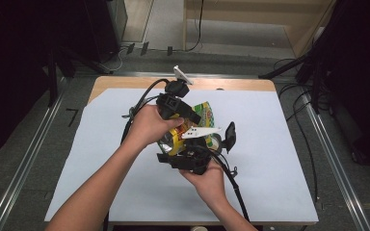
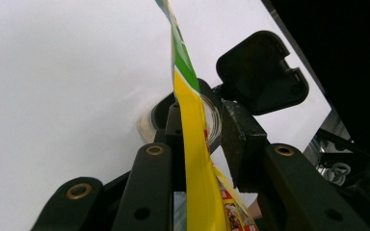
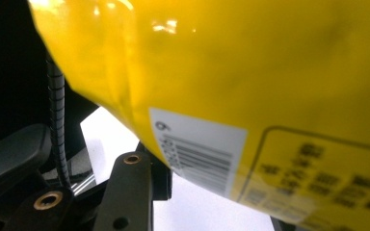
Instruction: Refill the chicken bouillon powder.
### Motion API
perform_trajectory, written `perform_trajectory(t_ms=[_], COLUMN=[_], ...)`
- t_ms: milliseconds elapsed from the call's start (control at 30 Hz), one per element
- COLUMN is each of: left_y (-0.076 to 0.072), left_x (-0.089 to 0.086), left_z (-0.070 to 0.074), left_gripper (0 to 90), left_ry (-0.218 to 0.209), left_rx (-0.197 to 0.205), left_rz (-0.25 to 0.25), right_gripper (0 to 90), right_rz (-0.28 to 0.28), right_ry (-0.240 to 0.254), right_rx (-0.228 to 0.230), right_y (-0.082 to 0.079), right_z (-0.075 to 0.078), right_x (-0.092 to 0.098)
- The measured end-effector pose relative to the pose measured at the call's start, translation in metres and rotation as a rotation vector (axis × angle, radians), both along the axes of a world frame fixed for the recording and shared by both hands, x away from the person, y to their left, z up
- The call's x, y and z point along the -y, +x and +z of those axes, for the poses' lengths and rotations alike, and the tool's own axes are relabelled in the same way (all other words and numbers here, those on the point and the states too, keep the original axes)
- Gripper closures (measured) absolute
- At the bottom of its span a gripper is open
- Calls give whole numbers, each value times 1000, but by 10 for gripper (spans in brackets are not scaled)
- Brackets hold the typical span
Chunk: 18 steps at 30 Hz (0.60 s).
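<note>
Over a white paper sheet [image 1: 270, 159] covering the wooden tabletop [image 1: 125, 83], a person works two black hand-held tools on a glossy yellow-and-green plastic snack packet [image 1: 203, 115], held in the air at the middle of the scene. At left, the person's left hand [image 1: 147, 126] wraps the body of the left claw [image 1: 189, 124], whose cable loops back toward the far edge. In the left gripper view the left claw [image 2: 203, 139] is clamped on the packet [image 2: 192, 144], seen edge-on as a thin, creased film that runs from green at the top to yellow lower down; the matte black pads [image 2: 238, 139] press flat on either side of it. Just right of centre and nearer the person, the right hand [image 1: 208, 180] grips the right claw [image 1: 188, 156], which comes up at the packet from below, a white three-cornered plate [image 1: 200, 132] lying above it. In the right gripper view the packet's shiny yellow back [image 3: 250, 72], with a white barcode label [image 3: 197, 154] and fine printed text, bulges close to the lens; whether the right claw is clamped on it cannot be told. A round black flap [image 1: 230, 135] juts out at right.
</note>
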<state>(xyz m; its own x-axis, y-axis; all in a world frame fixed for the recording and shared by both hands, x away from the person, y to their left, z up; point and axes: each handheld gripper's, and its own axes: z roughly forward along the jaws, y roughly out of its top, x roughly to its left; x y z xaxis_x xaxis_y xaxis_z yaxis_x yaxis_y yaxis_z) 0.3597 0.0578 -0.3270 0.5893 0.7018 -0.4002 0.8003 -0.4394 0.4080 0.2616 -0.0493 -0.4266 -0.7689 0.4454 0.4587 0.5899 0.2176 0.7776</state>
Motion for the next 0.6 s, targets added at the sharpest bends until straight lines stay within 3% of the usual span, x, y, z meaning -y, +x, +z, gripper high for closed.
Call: perform_trajectory(t_ms=[433,600], left_y=[-8,-14], left_x=[-7,-11], left_z=[-9,-14], left_gripper=[741,741], left_ry=[-9,-26], left_rx=[-6,-9], left_rz=[-9,-13], right_gripper=[646,643], right_rz=[10,10], right_ry=[-37,-50], right_rx=[20,53], right_y=[-3,-8], right_z=[-9,-15], right_x=[-3,-5])
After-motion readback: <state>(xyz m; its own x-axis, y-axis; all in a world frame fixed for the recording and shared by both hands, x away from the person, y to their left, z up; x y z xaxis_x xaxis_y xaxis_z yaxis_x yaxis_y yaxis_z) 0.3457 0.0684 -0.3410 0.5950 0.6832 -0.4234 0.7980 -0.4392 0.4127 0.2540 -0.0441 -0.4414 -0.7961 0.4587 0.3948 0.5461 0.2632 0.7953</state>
